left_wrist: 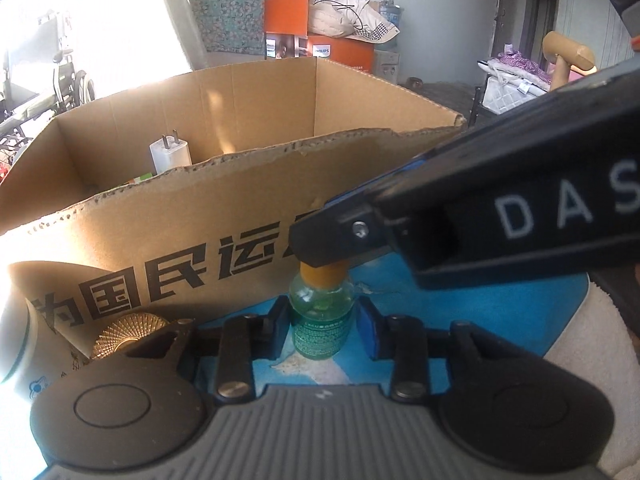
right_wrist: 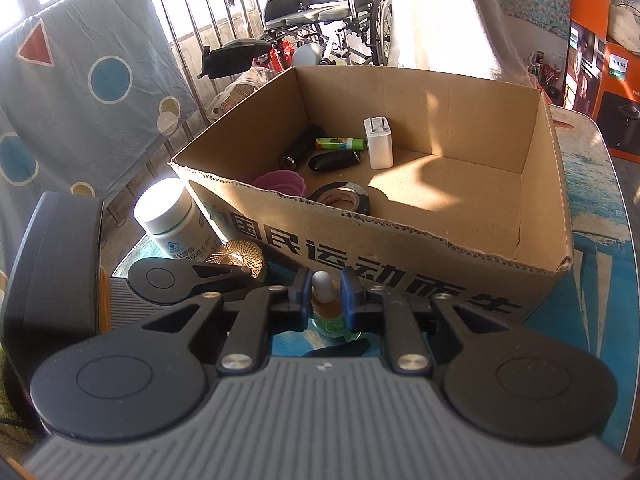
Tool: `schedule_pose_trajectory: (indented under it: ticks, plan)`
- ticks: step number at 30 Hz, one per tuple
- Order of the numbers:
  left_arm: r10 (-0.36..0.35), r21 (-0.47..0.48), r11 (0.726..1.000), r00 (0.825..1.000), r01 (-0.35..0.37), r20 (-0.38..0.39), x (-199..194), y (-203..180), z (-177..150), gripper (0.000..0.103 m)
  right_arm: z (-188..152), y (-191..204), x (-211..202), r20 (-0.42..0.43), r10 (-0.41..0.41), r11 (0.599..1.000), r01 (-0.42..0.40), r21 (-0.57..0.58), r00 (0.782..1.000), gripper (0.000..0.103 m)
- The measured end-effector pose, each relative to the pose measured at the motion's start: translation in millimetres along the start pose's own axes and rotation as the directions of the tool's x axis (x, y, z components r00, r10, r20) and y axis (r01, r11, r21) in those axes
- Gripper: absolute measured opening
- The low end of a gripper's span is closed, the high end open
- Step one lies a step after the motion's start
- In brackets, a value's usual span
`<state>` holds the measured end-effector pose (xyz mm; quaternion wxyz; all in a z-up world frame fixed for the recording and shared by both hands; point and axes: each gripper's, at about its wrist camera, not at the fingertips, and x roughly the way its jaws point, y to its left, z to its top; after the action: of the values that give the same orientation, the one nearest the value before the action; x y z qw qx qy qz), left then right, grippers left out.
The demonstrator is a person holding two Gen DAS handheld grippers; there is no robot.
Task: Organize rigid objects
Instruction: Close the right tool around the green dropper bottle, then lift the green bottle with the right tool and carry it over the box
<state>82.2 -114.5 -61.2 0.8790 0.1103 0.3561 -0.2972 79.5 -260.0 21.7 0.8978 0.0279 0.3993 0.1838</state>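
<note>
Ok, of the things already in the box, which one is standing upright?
The white charger, prongs pointing up. The black cylinder, green tube, black fob and tape roll near it all lie flat.

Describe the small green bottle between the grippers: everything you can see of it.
The small green bottle is clear, greenish and holds green liquid, with a green printed label, an orange collar and a pale dropper-style tip. It stands upright on the blue tabletop, just in front of the cardboard box. The left gripper brackets its body, fingers close at either side. The right gripper comes from above and is closed about the neck and tip.
</note>
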Motion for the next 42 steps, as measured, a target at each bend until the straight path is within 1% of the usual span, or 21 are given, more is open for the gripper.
schedule_pose_trajectory:
  ticks: [1,4,14,16,22,26,30,32,36,42]
  plan:
    - [0.010,0.003,1.000,1.000,-0.010,-0.004,1,-1,0,0.034,1,-1,1,0.000,0.000,1.000,0.000,0.004,1.000,0.014]
    - [0.025,0.007,1.000,1.000,-0.025,0.003,3,-2,1,0.034,3,-4,4,0.003,0.013,1.000,-0.013,0.024,1.000,0.015]
    - [0.015,-0.006,1.000,1.000,-0.015,0.000,0,-2,3,0.033,4,-4,4,0.002,0.005,1.000,-0.005,0.028,1.000,0.013]
    - [0.016,-0.001,1.000,1.000,-0.016,0.001,-3,-3,3,0.033,3,-4,2,0.006,0.005,1.000,-0.005,0.029,1.000,0.010]
    - [0.021,0.001,1.000,1.000,-0.021,0.014,-7,-3,6,0.033,4,-1,-6,0.019,0.003,1.000,-0.003,0.026,1.000,0.010]
    - [0.019,-0.004,1.000,1.000,-0.019,0.021,-8,-4,3,0.033,3,-3,-8,0.013,0.012,0.999,-0.013,0.041,1.000,0.012]
    - [0.023,0.002,1.000,0.999,-0.023,0.033,-12,-5,3,0.033,3,-2,-12,0.018,0.013,0.999,-0.014,0.036,1.000,0.012]
    - [0.027,0.001,1.000,0.999,-0.027,0.039,-15,-4,5,0.033,4,-1,-15,0.023,0.011,0.999,-0.012,0.030,1.000,0.014]
    - [0.046,0.009,0.999,0.997,-0.047,0.058,-26,-5,12,0.033,10,2,-26,0.043,0.016,1.000,-0.017,0.015,0.999,0.014]
    - [0.070,0.009,0.997,0.992,-0.071,0.104,-50,-3,29,0.033,26,11,-52,0.106,0.028,0.999,-0.025,-0.030,0.994,0.013]
